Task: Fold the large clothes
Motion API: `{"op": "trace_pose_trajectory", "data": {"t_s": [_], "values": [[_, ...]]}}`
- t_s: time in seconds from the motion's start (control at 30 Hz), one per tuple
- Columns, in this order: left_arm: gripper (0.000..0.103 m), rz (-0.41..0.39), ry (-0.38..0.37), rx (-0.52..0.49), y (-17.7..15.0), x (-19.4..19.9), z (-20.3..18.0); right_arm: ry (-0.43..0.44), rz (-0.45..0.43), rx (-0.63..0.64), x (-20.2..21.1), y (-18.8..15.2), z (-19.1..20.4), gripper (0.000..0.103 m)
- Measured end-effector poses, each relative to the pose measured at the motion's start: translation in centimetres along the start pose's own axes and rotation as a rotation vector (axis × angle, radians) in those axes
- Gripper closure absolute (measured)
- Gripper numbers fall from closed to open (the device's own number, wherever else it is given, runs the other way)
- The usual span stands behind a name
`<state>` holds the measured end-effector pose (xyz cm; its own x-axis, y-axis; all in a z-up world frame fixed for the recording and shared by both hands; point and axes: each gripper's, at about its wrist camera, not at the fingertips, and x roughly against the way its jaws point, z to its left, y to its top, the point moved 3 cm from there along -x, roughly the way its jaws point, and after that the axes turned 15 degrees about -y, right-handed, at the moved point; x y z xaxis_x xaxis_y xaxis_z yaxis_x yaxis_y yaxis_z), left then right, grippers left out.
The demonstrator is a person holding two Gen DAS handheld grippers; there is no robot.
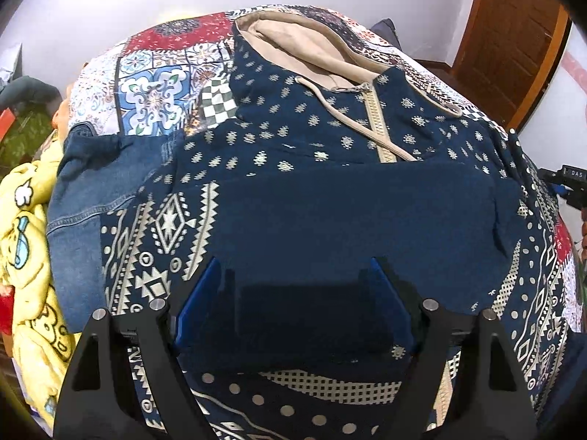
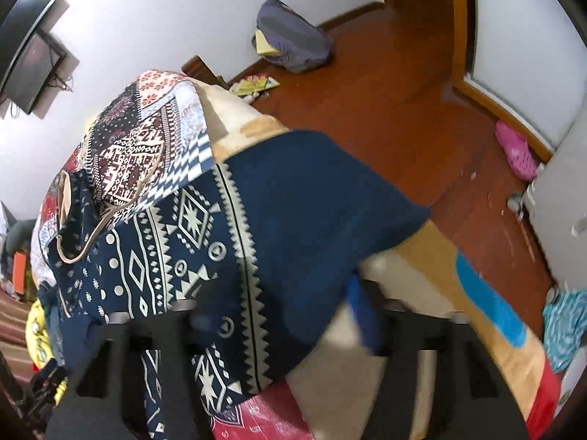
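Hoodie (image 1: 330,139), navy with cream geometric print and a beige-lined hood (image 1: 312,44), lay spread face up across the bed (image 1: 154,73), on its patchwork quilt, with the hood toward the far wall and a plain navy panel folded over its lower middle. On the right side one navy panel of it hung past the bed's edge over the wooden floor (image 2: 385,91) (in the right wrist view the cloth blurred there). A pair of jeans (image 1: 84,190) lay touching the hoodie's left edge, and a yellow cartoon blanket (image 1: 29,242) was bunched just beyond that.

The left hand-held gripper (image 1: 293,315) hovered over the folded navy panel with its blue pads spread wide, nothing pinched between them. The right hand-held gripper (image 2: 282,319) sat at the overhanging navy edge; the cloth lay between its fingers, but motion blur hid whether the pads were pressing it, so I could not tell if it had a grip.

The likely trouble was at that right edge: a shallow pinch could let the heavy cloth slip out and slide toward the floor, dragging the fold askew. A pinch taken too deep might catch the quilt as well. On the left, the jeans lay close enough to be dragged along.
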<state>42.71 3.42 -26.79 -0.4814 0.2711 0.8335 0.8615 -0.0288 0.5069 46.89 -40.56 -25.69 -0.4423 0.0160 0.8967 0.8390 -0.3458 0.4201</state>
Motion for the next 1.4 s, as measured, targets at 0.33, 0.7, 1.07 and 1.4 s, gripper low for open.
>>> {"op": "trace_pose_trajectory", "data": {"t_s": [0.33,0.7,1.07,1.4], "values": [[0.021,-0.068,-0.007,-0.005,-0.3,4.2,0.2,0.047,-0.159,0.042,7.1,1.3,2.9,0.098],[0.021,-0.113,-0.02,-0.008,-1.7,8.1,0.7,0.145,-0.295,0.262,15.3,-0.2,11.7,0.098],[0.021,-0.07,-0.035,0.03,-3.5,6.6,1.9,0.017,-0.093,0.174,8.6,-2.3,4.9,0.045],[0.021,-0.022,-0.068,0.077,-3.4,3.3,1.5,0.1,0.125,-0.145,0.2,-2.4,-3.7,0.045]]}}
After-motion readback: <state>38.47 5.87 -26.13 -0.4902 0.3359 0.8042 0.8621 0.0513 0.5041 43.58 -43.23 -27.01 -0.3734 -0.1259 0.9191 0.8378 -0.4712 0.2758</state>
